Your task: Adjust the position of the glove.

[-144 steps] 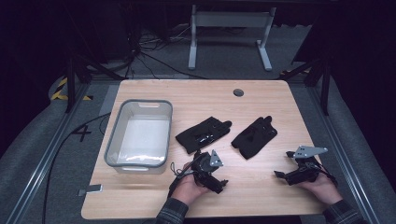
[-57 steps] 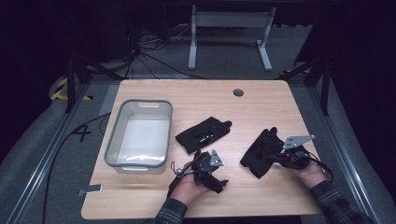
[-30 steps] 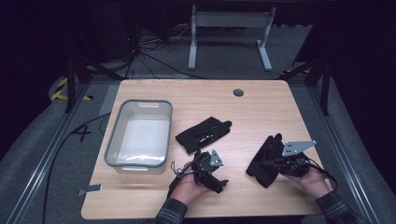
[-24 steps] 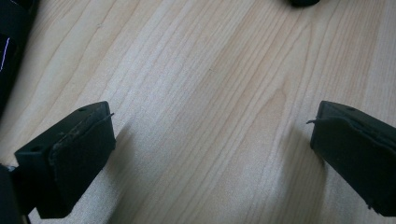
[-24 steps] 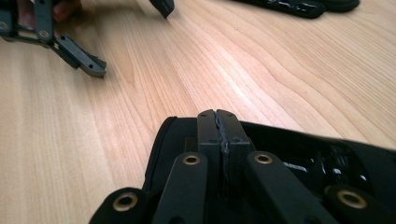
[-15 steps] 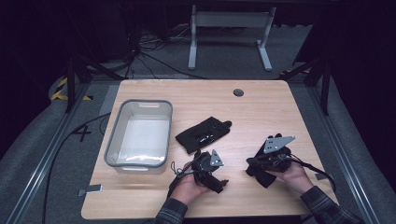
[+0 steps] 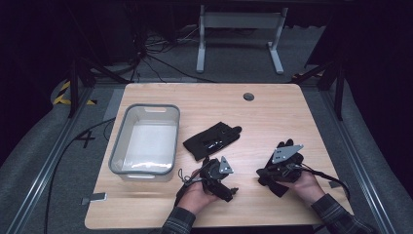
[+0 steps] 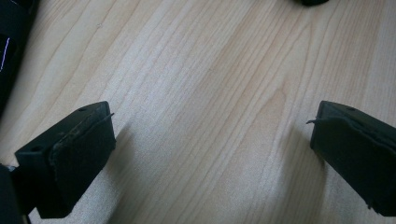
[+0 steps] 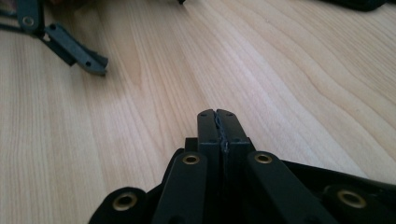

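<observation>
Inspection of the light wooden table [image 7: 272,117], taken from the person's side

Left gripper [image 7: 228,187]: it rests in the person's left hand [image 7: 195,197] near the near edge, about mid-table. In the left gripper view the left gripper [image 8: 212,135] has its two black jaws standing wide apart, with bare wood grain between them and nothing touching the pads.

Right gripper [image 7: 263,174]: it sits in the person's right hand [image 7: 304,184], right of the left gripper, with its tips pointing left towards it. In the right gripper view the right gripper [image 9: 218,116] has its jaws pressed fully together, leaving only a thin ragged seam between the pads. Whether any fabric is pinched in that seam cannot be told.

Black fabric glove under the right gripper [image 7: 278,187]: it lies on the near right part of the table, directly beneath that gripper and hand. Its fingers show just beyond the gripper's grey plate, and its cuff end shows on the near side.

Second black fabric glove [image 7: 213,140]: it lies flat near mid-table, just beyond the left gripper and apart from it, fingers pointing right and far.

Clear plastic rectangular bin [image 7: 143,108]: it stands upright on the left part of the table, just left of the second glove and not touching it
</observation>
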Tool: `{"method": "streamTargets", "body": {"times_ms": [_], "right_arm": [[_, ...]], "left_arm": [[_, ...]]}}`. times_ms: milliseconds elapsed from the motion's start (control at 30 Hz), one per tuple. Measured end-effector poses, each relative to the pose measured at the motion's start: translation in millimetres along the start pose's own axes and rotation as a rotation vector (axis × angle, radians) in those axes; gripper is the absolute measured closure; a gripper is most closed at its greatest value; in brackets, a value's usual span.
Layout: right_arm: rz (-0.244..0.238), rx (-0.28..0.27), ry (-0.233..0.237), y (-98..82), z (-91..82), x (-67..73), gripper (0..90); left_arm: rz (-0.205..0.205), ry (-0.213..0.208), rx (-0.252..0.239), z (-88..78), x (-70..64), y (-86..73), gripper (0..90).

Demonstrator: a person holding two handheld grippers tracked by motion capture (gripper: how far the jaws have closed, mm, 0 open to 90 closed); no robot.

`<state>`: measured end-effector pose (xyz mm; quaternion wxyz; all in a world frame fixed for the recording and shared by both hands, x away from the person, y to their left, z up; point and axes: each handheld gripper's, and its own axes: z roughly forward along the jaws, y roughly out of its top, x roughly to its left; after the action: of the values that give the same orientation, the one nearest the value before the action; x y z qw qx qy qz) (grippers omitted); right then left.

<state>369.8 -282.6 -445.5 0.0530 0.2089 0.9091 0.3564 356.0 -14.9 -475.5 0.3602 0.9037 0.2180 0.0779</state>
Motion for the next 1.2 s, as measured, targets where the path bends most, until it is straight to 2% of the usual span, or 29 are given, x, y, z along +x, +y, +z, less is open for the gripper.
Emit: {"method": "streamTargets", "body": {"times_ms": [167, 300, 667, 767, 967, 1200], "right_arm": [[0.022, 0.02, 0.008, -13.3, -9.9, 1.3, 89.4], [0.031, 0.013, 0.015, -21.1, -18.3, 1.2, 89.4], [0.062, 0.001, -0.01, -47.8, -44.6, 0.7, 89.3], [0.054, 0.001, -0.027, -51.4, -49.0, 2.7, 89.1], [0.075, 0.001, -0.029, -61.8, -56.9, 1.2, 88.5], [0.075, -0.017, -0.02, -62.5, -58.7, 2.4, 85.7]], "left_arm": [[0.001, 0.0, -0.001, 0.1, 0.1, 0.0, 0.2], [0.001, 0.0, -0.002, 0.1, 0.0, 0.0, 0.2], [0.001, 0.0, -0.002, 0.1, 0.0, 0.0, 0.2], [0.001, 0.0, -0.001, 0.1, 0.1, 0.0, 0.3], [0.001, 0.0, -0.002, 0.1, 0.0, 0.0, 0.2], [0.0, 0.0, -0.002, 0.1, 0.0, 0.0, 0.2]]}}
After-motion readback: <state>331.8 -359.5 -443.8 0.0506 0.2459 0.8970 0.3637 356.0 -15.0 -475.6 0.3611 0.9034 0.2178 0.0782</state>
